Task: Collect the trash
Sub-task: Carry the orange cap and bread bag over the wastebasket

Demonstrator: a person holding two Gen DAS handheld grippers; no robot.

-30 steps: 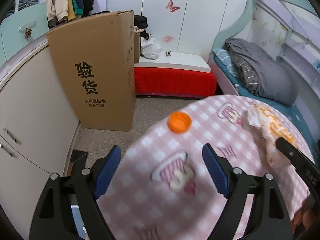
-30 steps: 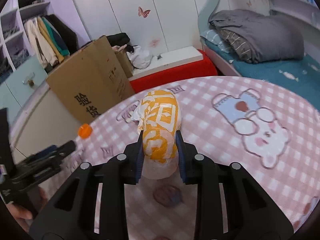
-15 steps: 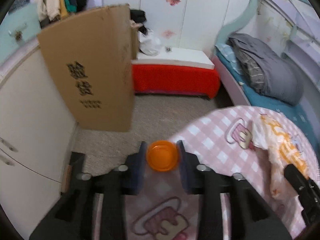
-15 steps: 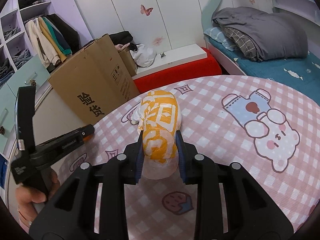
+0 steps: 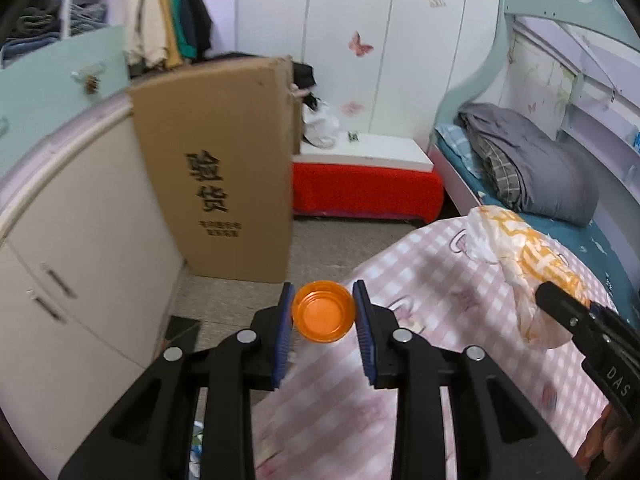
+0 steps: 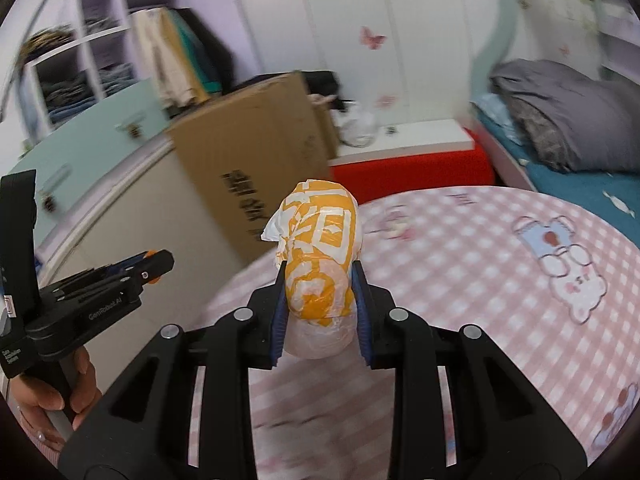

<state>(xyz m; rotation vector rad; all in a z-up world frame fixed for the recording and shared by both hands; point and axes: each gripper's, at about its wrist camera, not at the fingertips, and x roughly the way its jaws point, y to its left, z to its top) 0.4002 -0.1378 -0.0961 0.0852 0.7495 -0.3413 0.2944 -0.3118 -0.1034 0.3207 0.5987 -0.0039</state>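
My left gripper (image 5: 323,312) is shut on an orange bottle cap (image 5: 323,313) and holds it lifted past the left edge of the round table with the pink checked cloth (image 5: 440,360). My right gripper (image 6: 319,296) is shut on a crumpled white and orange plastic bag (image 6: 320,248) and holds it above the table. The bag also shows at the right of the left wrist view (image 5: 524,264). The left gripper shows at the left of the right wrist view (image 6: 152,266).
A tall cardboard box (image 5: 224,176) stands on the floor beside a beige cabinet (image 5: 72,248). A red and white bench (image 5: 364,184) is behind it. A bed with a grey blanket (image 5: 528,168) lies to the right.
My left gripper closed on the orange cap and lifted it off the table toward the left edge. My right gripper raised the plastic bag off the table.
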